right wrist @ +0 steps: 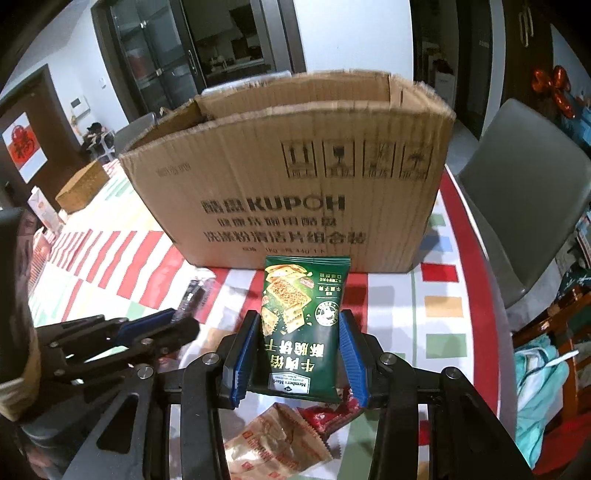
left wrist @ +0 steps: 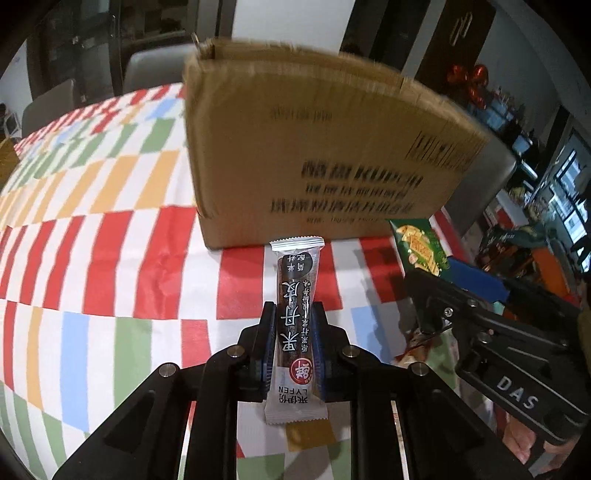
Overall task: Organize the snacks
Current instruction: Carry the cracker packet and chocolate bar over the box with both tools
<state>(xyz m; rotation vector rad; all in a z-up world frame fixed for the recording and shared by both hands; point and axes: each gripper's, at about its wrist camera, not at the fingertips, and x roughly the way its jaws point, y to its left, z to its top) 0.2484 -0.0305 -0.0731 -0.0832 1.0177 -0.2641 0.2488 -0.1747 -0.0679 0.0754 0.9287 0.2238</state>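
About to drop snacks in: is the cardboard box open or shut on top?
Open. In the right wrist view the cardboard box shows its top flaps standing up, with the far inner wall visible. What is inside cannot be told.

White walls (right wrist: 354, 33), dark glass cabinet (right wrist: 155, 62), grey chair (right wrist: 528, 192).

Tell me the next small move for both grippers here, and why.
Probably lift both higher and carry them forward over the cardboard box. The left gripper is shut on the dark fruit-leather stick, the right gripper on the green cracker packet, and the box's open top stands above both.
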